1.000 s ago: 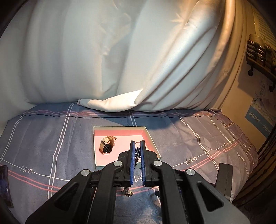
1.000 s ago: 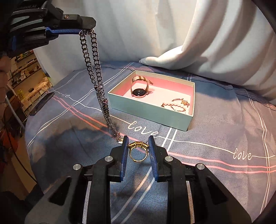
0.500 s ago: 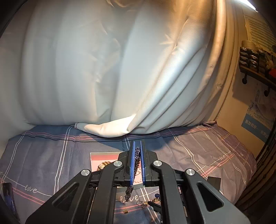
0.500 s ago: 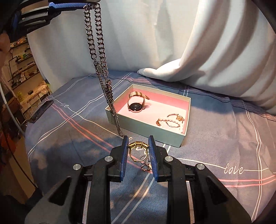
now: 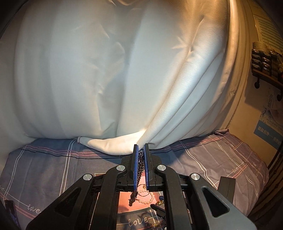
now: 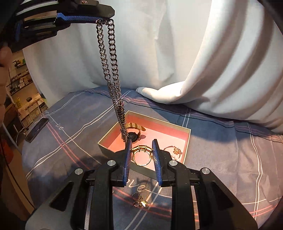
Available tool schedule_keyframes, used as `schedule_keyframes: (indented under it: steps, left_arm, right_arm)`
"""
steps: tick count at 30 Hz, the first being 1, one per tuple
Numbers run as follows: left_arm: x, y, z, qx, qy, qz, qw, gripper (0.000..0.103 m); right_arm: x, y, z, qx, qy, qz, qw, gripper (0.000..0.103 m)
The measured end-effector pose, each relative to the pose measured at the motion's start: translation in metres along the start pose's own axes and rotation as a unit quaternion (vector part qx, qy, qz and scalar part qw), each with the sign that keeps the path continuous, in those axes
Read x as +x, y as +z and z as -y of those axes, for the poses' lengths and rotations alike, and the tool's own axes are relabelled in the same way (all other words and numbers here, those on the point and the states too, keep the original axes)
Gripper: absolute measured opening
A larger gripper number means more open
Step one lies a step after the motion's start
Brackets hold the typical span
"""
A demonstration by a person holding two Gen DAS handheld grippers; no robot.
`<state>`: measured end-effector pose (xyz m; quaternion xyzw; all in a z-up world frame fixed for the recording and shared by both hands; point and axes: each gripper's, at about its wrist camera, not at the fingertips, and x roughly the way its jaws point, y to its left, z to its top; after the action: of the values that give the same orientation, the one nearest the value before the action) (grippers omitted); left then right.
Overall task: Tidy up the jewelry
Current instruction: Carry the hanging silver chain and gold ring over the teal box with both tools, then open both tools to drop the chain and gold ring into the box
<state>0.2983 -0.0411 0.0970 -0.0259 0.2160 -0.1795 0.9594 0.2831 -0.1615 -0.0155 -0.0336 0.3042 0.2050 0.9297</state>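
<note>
The left gripper (image 6: 104, 16) has its fingers clamped on a steel chain (image 6: 110, 70), which hangs doubled, its low end dangling over the box (image 6: 187, 139) near the watch (image 6: 133, 136). The right gripper (image 6: 141, 155) has its fingers clamped on a gold ring (image 6: 141, 156) held over the box's near edge. At 3 o'clock of the ring, a pearl bracelet (image 6: 174, 150) lies inside. At 6 o'clock, a small gold piece (image 6: 139, 201) lies on the cloth (image 6: 221, 159).

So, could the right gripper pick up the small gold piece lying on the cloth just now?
Probably not: the right gripper is shut on a gold ring, and the small gold piece lies beneath it.
</note>
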Motion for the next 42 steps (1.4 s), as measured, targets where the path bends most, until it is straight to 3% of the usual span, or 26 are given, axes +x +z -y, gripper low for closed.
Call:
schedule_keyframes:
  steps: [8, 23, 42]
  left_arm:
    - [0.039, -0.016, -0.016, -0.01, 0.023, -0.037, 0.999, 0.006]
    - [0.102, -0.066, -0.045, -0.028, 0.061, -0.129, 0.9894, 0.006]
    - [0.127, -0.085, -0.052, -0.042, 0.068, -0.174, 0.9815, 0.006]
  right_arm:
    - [0.031, 0.02, 0.008, 0.002, -0.006, -0.014, 1.0, 0.024]
    - [0.067, 0.012, 0.02, 0.008, -0.014, -0.058, 0.998, 0.024]
    - [0.087, 0.01, 0.022, 0.008, -0.017, -0.084, 0.996, 0.024]
